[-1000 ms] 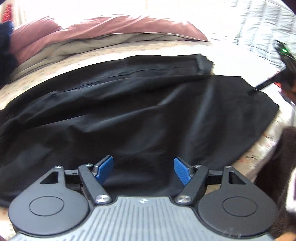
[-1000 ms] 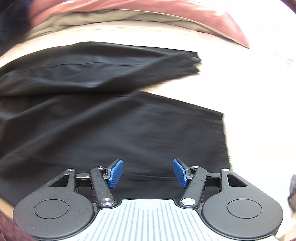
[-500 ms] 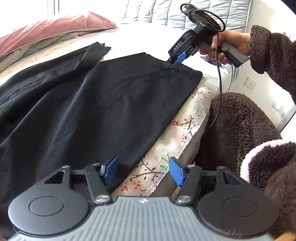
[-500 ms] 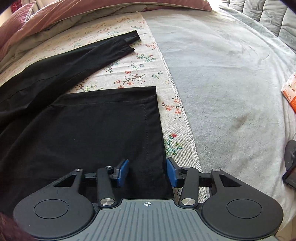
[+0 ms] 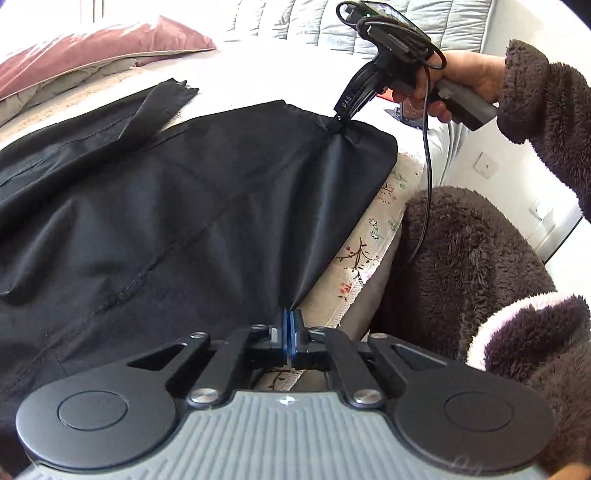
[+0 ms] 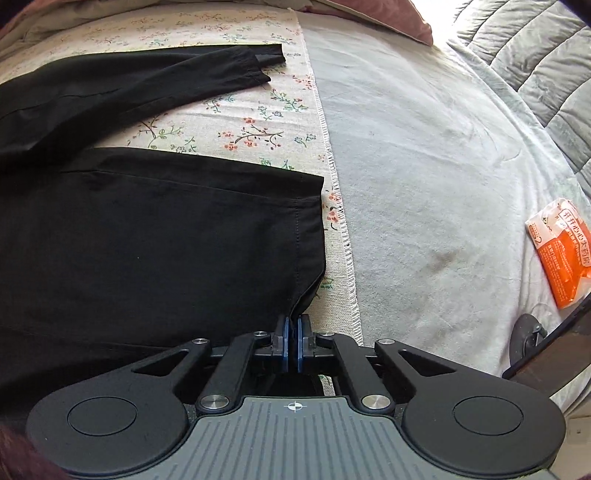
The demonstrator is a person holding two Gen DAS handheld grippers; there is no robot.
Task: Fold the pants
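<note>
Two grippers' jaws just closed, pinching pants (image 5: 184, 206); packet (image 6: 561, 251) right-view only.

This is a bedroom in a home. The work surface is a bed (image 6: 424, 155) covered with a pale grey sheet, and a floral-printed cloth (image 6: 236, 125) lies over its near part, down to the near edge. A maroon pillow (image 5: 92, 48) rests on a beige one toward the far left corner, and a quilted grey headboard or duvet (image 5: 436, 22) runs along the far right side. A white wall with a socket plate (image 5: 485, 165) stands beside the bed. A person's fluffy brown sleeve (image 5: 546, 110) looks like loungewear.
</note>
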